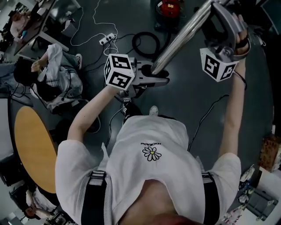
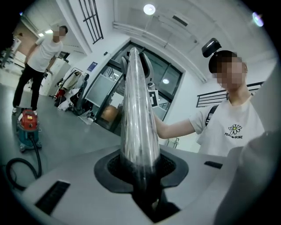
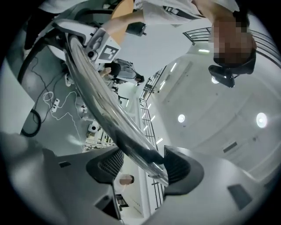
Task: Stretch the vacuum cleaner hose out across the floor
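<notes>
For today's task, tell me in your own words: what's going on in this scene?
A person holds a vacuum cleaner's metal tube off the floor with two hand-held tongs. The left tongs are shut on one end of it. The right tongs stand open around it farther along, not clamping. The black hose lies looped on the floor beside the red vacuum cleaner.
</notes>
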`<state>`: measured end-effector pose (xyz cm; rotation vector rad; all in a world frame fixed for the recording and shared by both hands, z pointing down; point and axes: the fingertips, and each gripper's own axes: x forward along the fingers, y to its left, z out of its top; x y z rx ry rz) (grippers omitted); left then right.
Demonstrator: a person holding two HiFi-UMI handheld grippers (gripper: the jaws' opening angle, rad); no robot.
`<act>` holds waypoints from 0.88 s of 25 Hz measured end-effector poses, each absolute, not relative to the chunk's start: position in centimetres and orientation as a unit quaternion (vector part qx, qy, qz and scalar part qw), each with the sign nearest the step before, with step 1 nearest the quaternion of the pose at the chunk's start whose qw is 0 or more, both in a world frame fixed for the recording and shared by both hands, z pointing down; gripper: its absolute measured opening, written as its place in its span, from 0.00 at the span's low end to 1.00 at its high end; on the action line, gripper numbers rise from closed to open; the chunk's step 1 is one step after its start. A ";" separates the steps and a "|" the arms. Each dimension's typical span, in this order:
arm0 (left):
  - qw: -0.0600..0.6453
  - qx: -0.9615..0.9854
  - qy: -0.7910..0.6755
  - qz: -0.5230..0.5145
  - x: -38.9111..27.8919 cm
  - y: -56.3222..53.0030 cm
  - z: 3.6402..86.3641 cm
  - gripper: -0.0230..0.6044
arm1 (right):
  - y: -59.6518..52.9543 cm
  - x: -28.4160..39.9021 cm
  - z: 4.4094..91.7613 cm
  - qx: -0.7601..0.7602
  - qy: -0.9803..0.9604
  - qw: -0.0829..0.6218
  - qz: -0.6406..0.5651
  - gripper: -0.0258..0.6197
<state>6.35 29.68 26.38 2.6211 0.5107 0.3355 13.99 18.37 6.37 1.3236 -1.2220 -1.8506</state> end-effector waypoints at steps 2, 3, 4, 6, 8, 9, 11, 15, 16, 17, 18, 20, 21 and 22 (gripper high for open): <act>0.210 0.950 0.198 0.117 6.7 30.0 26.0 0.21 | 19.5 14.7 5.3 0.478 -0.445 0.297 -0.696 0.46; 0.201 0.952 0.201 0.113 6.8 30.0 25.6 0.21 | 20.1 15.3 4.0 0.486 -0.440 0.296 -0.695 0.46; 0.194 0.955 0.198 0.106 6.9 29.8 25.2 0.21 | 20.9 16.3 2.1 0.510 -0.443 0.275 -0.684 0.46; 0.202 0.959 0.180 0.081 6.3 29.2 24.2 0.21 | 23.6 19.6 -2.6 0.597 -0.495 0.161 -0.611 0.46; 0.229 0.960 0.155 0.040 5.3 28.2 22.9 0.21 | 26.4 23.3 -5.7 0.669 -0.574 -0.012 -0.473 0.46; 0.243 0.959 0.145 0.017 5.2 27.7 22.1 0.21 | 27.3 24.4 -5.7 0.672 -0.617 -0.090 -0.399 0.46; 0.255 0.959 0.126 -0.017 6.5 26.9 20.3 0.21 | 27.1 25.7 -2.1 0.635 -0.705 -0.171 -0.265 0.46; 0.222 0.970 0.091 -0.033 8.9 25.5 17.6 0.21 | 22.7 25.1 14.3 0.591 -0.789 -0.165 0.037 0.46; 0.210 0.973 0.086 -0.035 8.6 25.5 17.2 0.21 | 22.2 23.4 19.2 0.563 -0.793 -0.191 0.134 0.46; 0.200 0.976 0.083 -0.037 8.1 25.4 16.8 0.21 | 22.0 21.6 24.0 0.520 -0.787 -0.233 0.237 0.46; 0.193 0.977 0.080 -0.041 7.6 25.3 16.2 0.21 | 22.0 20.1 28.7 0.470 -0.764 -0.285 0.339 0.46; 0.188 0.978 0.072 -0.045 7.3 24.5 14.5 0.21 | 22.2 18.2 37.3 0.378 -0.661 -0.392 0.516 0.46; 0.189 0.978 0.069 -0.049 7.2 24.0 13.6 0.21 | 22.2 17.4 41.0 0.344 -0.595 -0.437 0.581 0.46; 0.194 0.977 0.068 -0.056 7.2 23.5 12.7 0.21 | 22.2 16.6 44.2 0.320 -0.533 -0.470 0.626 0.46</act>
